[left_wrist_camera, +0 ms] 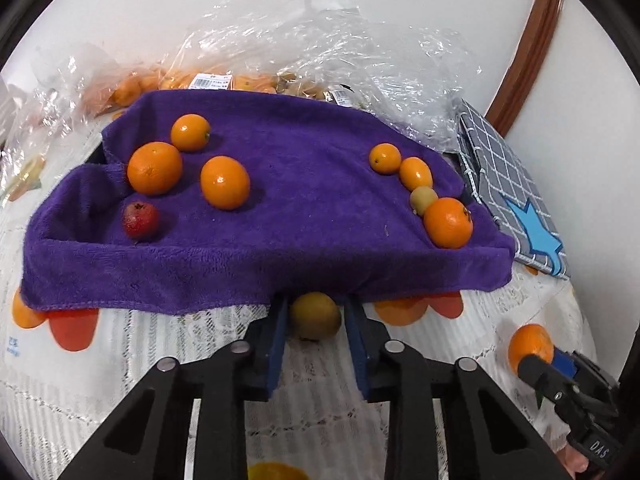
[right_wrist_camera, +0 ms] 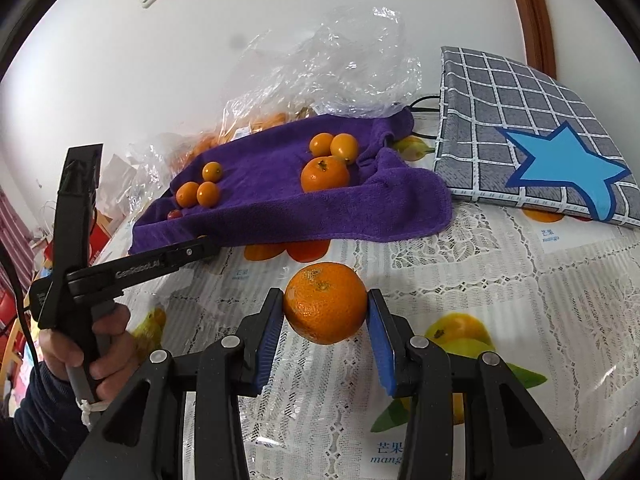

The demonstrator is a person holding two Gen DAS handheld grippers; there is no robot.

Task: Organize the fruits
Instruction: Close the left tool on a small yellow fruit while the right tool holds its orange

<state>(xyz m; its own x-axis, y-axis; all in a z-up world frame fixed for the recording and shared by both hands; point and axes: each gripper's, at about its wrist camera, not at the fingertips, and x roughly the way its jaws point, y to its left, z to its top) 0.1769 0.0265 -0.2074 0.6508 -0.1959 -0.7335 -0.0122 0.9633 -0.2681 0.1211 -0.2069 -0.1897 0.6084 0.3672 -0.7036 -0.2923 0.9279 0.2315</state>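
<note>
A purple towel (left_wrist_camera: 280, 184) carries orange fruits and one red fruit (left_wrist_camera: 140, 220). The grey checked cloth (right_wrist_camera: 520, 120) bears a blue star (right_wrist_camera: 568, 168).

My left gripper (left_wrist_camera: 316, 316) points forward and slightly down, its two blue-padded fingers (left_wrist_camera: 278, 344) close together and pressed against either side of a yellowish-green fruit (left_wrist_camera: 315, 315). My left hand (right_wrist_camera: 102, 354) wraps the black handle from below, knuckles outward, a dark sleeve covering the wrist. My right gripper (right_wrist_camera: 325, 312) sits low and level, its blue pads (right_wrist_camera: 267, 336) set wider apart and clamped on both flanks of a mandarin (right_wrist_camera: 325, 302). From the left wrist camera, that right gripper comes in from the lower right, with the mandarin at its tip.
</note>
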